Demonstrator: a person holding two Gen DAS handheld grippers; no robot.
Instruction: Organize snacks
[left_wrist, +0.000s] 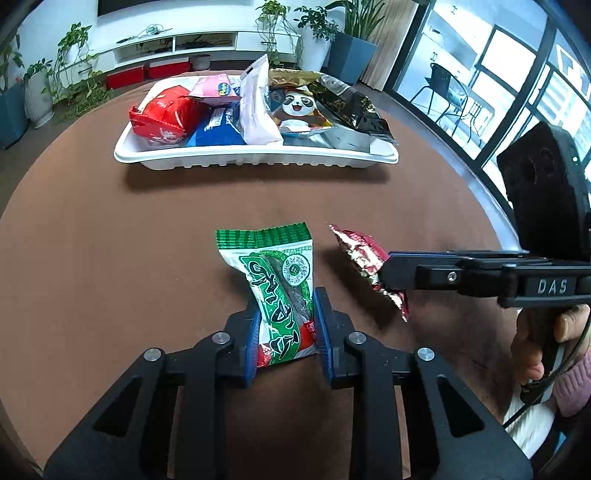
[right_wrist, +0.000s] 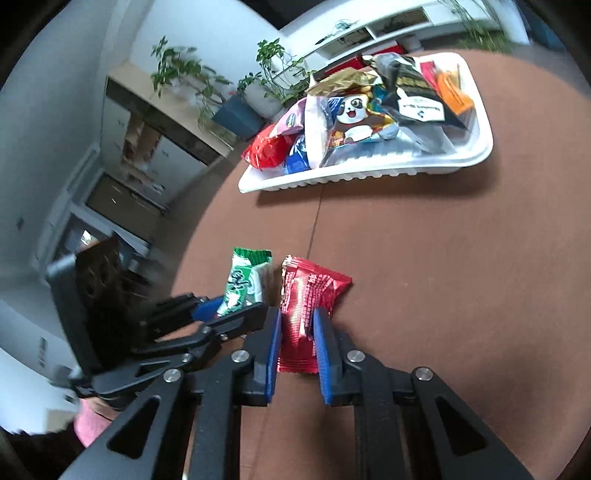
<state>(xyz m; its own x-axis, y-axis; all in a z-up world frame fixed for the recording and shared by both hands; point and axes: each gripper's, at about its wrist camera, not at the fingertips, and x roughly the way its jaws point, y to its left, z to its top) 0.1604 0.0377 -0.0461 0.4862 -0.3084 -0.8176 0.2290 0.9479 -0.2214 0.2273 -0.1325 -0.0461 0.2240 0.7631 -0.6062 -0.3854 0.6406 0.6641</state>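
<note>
A green and white snack packet (left_wrist: 280, 291) lies on the brown table, and my left gripper (left_wrist: 286, 310) is shut on its near half, blue pads pressing both sides. Beside it to the right, a red foil snack packet (left_wrist: 364, 264) is pinched by my right gripper (left_wrist: 388, 273), which reaches in from the right edge. In the right wrist view the right gripper (right_wrist: 297, 325) is shut on the red packet (right_wrist: 308, 295), with the green packet (right_wrist: 242, 282) and the left gripper (right_wrist: 221, 310) just to its left. The white tray (left_wrist: 255, 157) at the far side holds several snack bags.
The tray (right_wrist: 369, 171) stands near the table's far edge, piled with red, blue, pink, panda-printed and black bags. A person's hand (left_wrist: 535, 339) grips the right tool's handle. Potted plants (left_wrist: 77, 66), a white shelf and windows lie beyond the round table.
</note>
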